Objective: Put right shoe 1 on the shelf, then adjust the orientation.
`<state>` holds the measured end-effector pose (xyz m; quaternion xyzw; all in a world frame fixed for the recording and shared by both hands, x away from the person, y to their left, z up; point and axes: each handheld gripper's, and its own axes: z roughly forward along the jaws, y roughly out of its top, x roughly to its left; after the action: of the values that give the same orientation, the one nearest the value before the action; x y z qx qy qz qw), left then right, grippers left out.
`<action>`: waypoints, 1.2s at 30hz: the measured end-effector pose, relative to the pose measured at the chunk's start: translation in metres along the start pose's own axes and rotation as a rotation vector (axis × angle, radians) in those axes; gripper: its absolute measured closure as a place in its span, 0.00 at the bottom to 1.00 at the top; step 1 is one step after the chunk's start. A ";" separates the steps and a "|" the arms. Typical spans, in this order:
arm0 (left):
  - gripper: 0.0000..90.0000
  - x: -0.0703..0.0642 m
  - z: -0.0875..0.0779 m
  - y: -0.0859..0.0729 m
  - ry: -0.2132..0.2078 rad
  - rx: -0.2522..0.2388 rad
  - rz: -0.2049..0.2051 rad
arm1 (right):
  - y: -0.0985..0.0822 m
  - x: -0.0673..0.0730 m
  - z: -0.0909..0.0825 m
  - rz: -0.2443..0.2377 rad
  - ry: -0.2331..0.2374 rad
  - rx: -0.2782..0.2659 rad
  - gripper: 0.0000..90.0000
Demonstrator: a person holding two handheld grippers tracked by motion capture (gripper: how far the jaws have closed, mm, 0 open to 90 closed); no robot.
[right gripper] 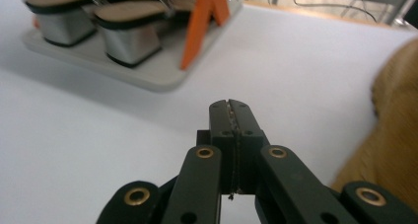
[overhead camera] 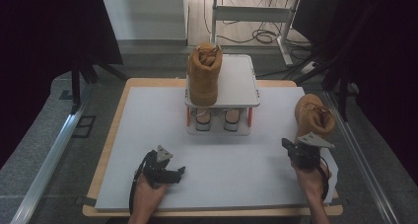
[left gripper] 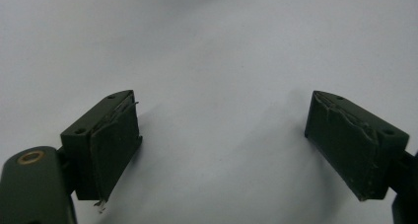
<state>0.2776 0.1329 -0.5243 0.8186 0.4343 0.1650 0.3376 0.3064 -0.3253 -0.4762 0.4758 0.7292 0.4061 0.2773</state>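
A tan boot (overhead camera: 204, 76) stands upright on the top shelf of a small white rack (overhead camera: 241, 83). A second tan boot (overhead camera: 313, 116) rests on the white table mat at the right; its suede side (right gripper: 394, 135) is close by in the right gripper view. My right gripper (overhead camera: 287, 145) sits just in front of that boot, and its jaws (right gripper: 230, 106) are shut with nothing between them. Near the front edge at the left, my left gripper (overhead camera: 177, 173) lies low over the mat, its jaws (left gripper: 222, 135) wide open and empty.
On the rack's lower shelf sits a pair of shoes (overhead camera: 216, 119) with grey heels (right gripper: 123, 36), beside orange posts (right gripper: 204, 21). The mat (overhead camera: 148, 135) covers a wooden table. Behind the table are a desk frame and cables (overhead camera: 261, 36) on the floor.
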 end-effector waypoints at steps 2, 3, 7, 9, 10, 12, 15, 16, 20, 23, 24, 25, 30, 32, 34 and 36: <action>0.15 0.000 0.000 0.000 0.000 0.000 0.000 | -0.002 -0.003 0.000 0.006 -0.008 0.007 1.00; 0.15 0.000 0.000 0.000 0.000 0.000 0.001 | -0.005 -0.005 -0.001 0.009 -0.014 0.014 1.00; 0.15 0.000 0.000 0.000 0.000 0.000 0.001 | -0.016 -0.016 -0.002 0.024 -0.047 0.042 1.00; 0.15 0.000 0.000 0.000 0.000 0.000 0.000 | -0.017 -0.018 -0.002 0.026 -0.050 0.044 1.00; 0.15 0.000 0.000 0.000 0.000 0.000 0.000 | -0.021 -0.022 -0.001 0.029 -0.063 0.053 1.00; 0.15 0.000 0.000 0.000 0.000 0.000 0.000 | -0.023 -0.024 -0.001 0.034 -0.073 0.058 1.00; 0.15 0.000 0.000 0.000 -0.001 0.000 -0.001 | -0.026 -0.026 0.000 0.037 -0.082 0.066 1.00; 0.15 0.000 0.000 0.000 0.000 0.000 0.000 | -0.028 -0.029 0.001 0.037 -0.092 0.074 1.00; 0.15 0.000 0.000 0.000 0.000 0.000 0.000 | -0.032 -0.032 0.003 0.033 -0.122 0.091 1.00; 0.15 0.000 0.000 0.000 0.000 0.000 0.000 | -0.034 -0.035 0.003 0.039 -0.130 0.096 1.00; 0.15 0.000 0.000 0.000 0.000 0.000 0.000 | -0.035 -0.036 0.003 0.038 -0.132 0.098 1.00; 0.15 0.000 0.000 0.000 0.000 0.000 0.000 | -0.036 -0.038 0.003 0.050 -0.120 0.092 1.00; 0.15 0.000 0.000 0.000 0.000 0.000 0.000 | -0.037 -0.038 0.003 0.042 -0.124 0.088 1.00; 0.15 0.000 0.000 0.000 0.000 0.000 0.000 | -0.037 -0.038 0.002 0.044 -0.122 0.087 1.00; 0.15 0.000 0.000 0.000 0.000 0.000 0.000 | -0.037 -0.038 0.002 0.044 -0.122 0.086 1.00; 0.15 0.000 0.000 0.000 0.000 0.000 0.000 | -0.037 -0.039 0.002 0.040 -0.121 0.086 1.00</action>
<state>0.2775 0.1328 -0.5243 0.8186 0.4343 0.1651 0.3376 0.3056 -0.3685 -0.5080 0.5256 0.7182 0.3503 0.2919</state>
